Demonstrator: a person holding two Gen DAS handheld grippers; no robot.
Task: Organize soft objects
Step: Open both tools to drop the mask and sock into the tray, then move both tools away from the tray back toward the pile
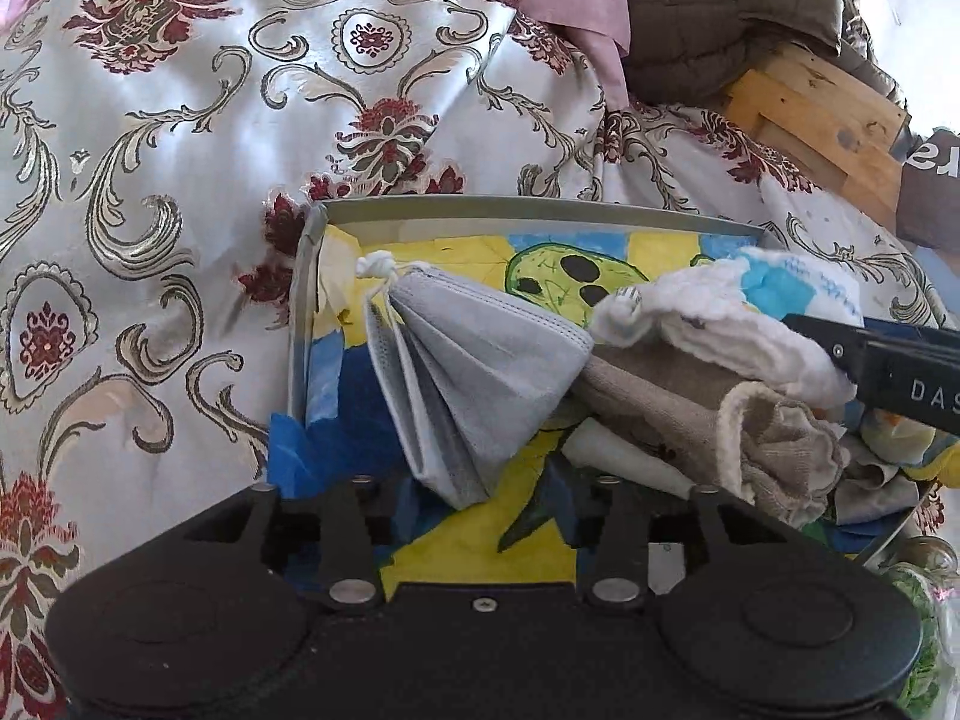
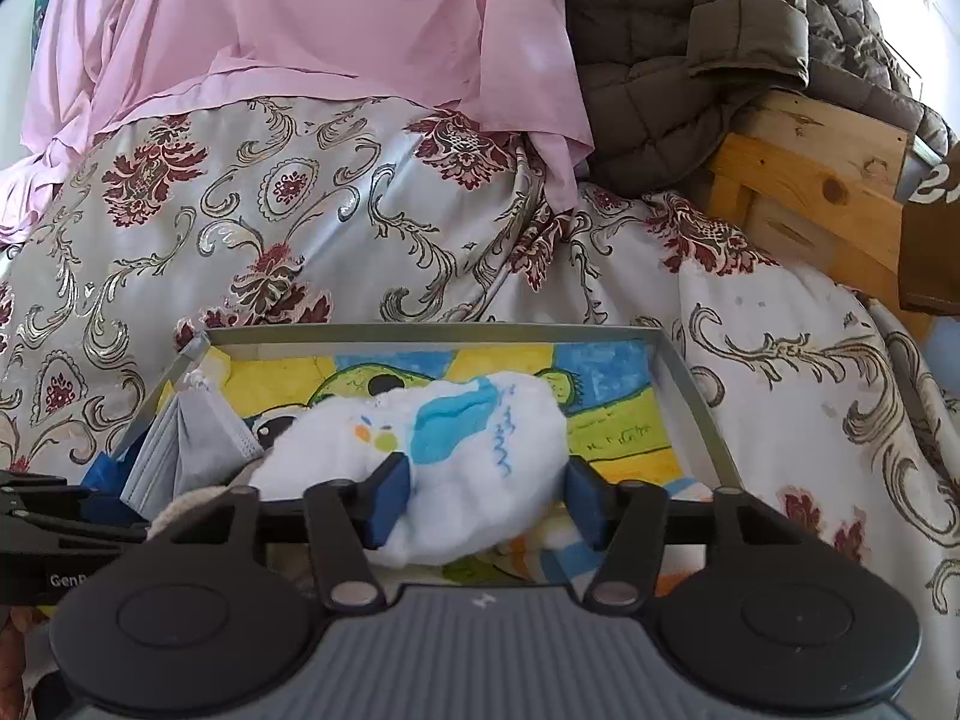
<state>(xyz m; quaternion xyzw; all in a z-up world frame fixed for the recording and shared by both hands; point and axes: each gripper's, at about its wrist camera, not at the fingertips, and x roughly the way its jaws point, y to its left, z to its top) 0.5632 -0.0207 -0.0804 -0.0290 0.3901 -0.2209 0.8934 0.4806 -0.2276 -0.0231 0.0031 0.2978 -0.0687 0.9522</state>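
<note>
A grey-rimmed tray (image 1: 510, 204) with a painted yellow, blue and green lining lies on the patterned bedspread; it also shows in the right wrist view (image 2: 432, 335). In it lie a stack of grey face masks (image 1: 474, 372), a rolled beige towel (image 1: 690, 414) and a white cloth with a blue bird print (image 2: 468, 450). My right gripper (image 2: 486, 498) is open, its blue pads on either side of the white cloth (image 1: 732, 312). My left gripper (image 1: 480, 510) is open, just in front of the masks, holding nothing.
The floral satin bedspread (image 1: 180, 180) surrounds the tray. A pink sheet (image 2: 300, 30) and an olive quilted jacket (image 2: 690, 60) lie behind. A wooden frame (image 2: 810, 180) stands at the right. More small cloths (image 1: 888, 468) lie at the tray's right end.
</note>
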